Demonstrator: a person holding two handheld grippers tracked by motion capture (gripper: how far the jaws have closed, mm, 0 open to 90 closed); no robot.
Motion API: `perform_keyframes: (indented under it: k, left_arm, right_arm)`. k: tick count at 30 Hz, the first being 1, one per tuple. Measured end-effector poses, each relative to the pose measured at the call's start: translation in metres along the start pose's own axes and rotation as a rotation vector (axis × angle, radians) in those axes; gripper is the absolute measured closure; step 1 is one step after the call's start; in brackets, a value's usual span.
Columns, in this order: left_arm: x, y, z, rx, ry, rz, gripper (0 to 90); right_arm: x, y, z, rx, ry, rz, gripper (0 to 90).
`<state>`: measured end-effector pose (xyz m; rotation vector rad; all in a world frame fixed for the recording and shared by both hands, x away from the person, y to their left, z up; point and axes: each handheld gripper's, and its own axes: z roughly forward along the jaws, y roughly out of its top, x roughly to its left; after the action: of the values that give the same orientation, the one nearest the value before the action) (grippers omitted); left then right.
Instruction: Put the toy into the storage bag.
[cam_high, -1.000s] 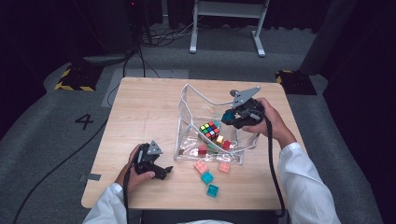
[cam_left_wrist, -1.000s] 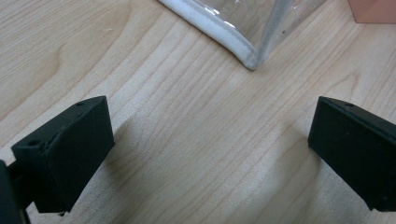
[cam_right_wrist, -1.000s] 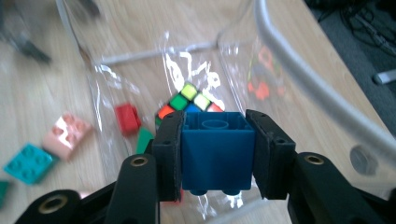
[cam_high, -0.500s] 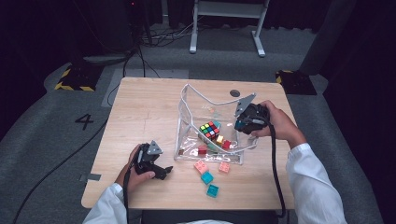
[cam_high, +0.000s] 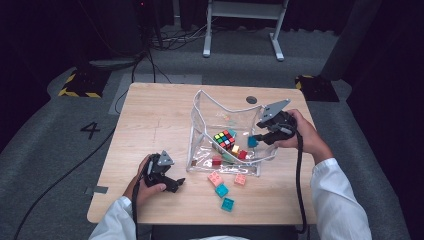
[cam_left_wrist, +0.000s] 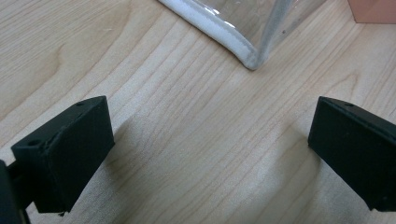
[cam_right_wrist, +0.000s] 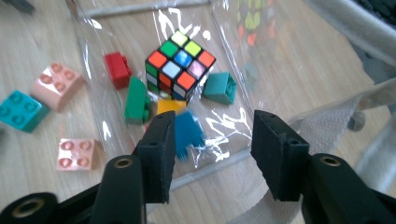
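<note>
Right gripper view, right claw (cam_right_wrist: 212, 149) over the clear bag (cam_right_wrist: 261, 70), jaws just eased apart, blue brick (cam_right_wrist: 187, 132) loose beside the left jaw, cube (cam_right_wrist: 180, 65) beyond, left claw (cam_left_wrist: 205, 154) wide open on the table (cam_left_wrist: 187, 140) near its front edge.

Pouch (cam_high: 200, 127) stands mid-table (cam_high: 150, 115), mouth up; puzzle cube (cam_high: 224, 139) inside it, small bricks (cam_high: 216, 160) scattered round cube on pouch floor; three more bricks (cam_high: 222, 190) out on table just before pouch's near edge; right gripper (cam_high: 253, 142) at pouch's right rim, one brick (cam_right_wrist: 187, 133) beside its jaw; left gripper (cam_high: 178, 183) on table at near left, well apart from pouch.
</note>
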<state>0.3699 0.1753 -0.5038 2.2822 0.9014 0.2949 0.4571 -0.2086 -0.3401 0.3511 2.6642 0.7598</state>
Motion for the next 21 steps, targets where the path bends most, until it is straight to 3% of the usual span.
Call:
perform_keyframes:
  k: [3, 8, 12, 21]
  left_arm:
    - [0.000, 0.000, 0.000, 0.000, 0.000, 0.000, 0.2]
    - [0.000, 0.000, 0.000, 0.000, 0.000, 0.000, 0.2]
    - [0.000, 0.000, 0.000, 0.000, 0.000, 0.000, 0.3]
    - [0.000, 0.000, 0.000, 0.000, 0.000, 0.000, 0.2]
  right_arm:
    - [0.003, -0.004, -0.009, -0.040, 0.012, 0.051, 46.4]
    - [0.006, -0.016, -0.022, -0.148, -0.006, 0.082, 40.3]
    - [0.009, -0.026, -0.036, -0.210, -0.052, 0.110, 33.7]
    - [0.018, -0.063, -0.071, -0.314, -0.147, 0.228, 31.4]
